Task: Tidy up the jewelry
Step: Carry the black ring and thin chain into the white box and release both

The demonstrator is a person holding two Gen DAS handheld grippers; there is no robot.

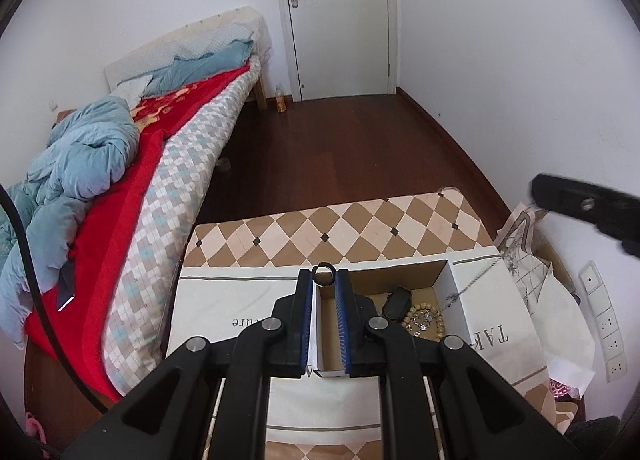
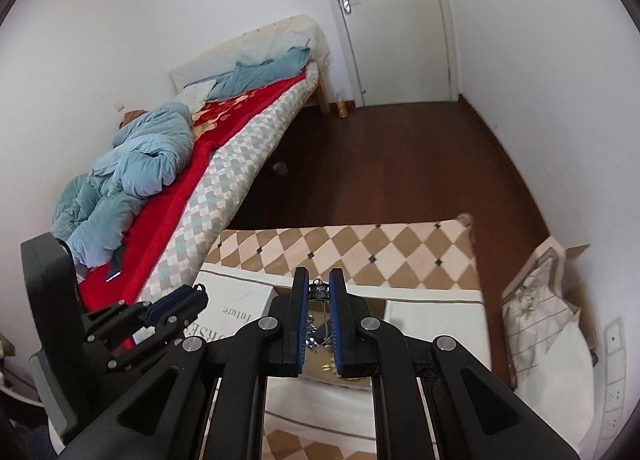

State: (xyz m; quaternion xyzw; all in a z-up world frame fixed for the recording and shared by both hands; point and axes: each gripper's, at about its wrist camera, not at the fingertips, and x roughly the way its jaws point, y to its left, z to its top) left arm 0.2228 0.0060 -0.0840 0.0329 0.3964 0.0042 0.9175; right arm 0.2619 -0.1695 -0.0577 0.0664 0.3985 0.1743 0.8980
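Observation:
My left gripper (image 1: 324,278) is shut on a dark ring (image 1: 324,274), held above an open white cardboard box (image 1: 456,284). Inside the box lie a beaded bracelet (image 1: 436,322), a dark watch-like piece (image 1: 397,302) and small sparkly jewelry (image 1: 424,320). My right gripper (image 2: 319,289) is shut on a small dark pendant (image 2: 319,290) whose thin chain (image 2: 320,316) hangs down over the box (image 2: 394,310). The chain also shows in the left wrist view (image 1: 476,282). The left gripper appears in the right wrist view (image 2: 182,302), to the left of the box.
The box sits on a white paper bag (image 1: 224,300) on a brown-and-cream diamond-patterned table (image 1: 340,228). A bed with red blanket (image 1: 120,196) and blue duvet stands left. A cloth bag (image 2: 540,312) leans by the right wall. Dark wood floor (image 1: 332,144) and a door lie beyond.

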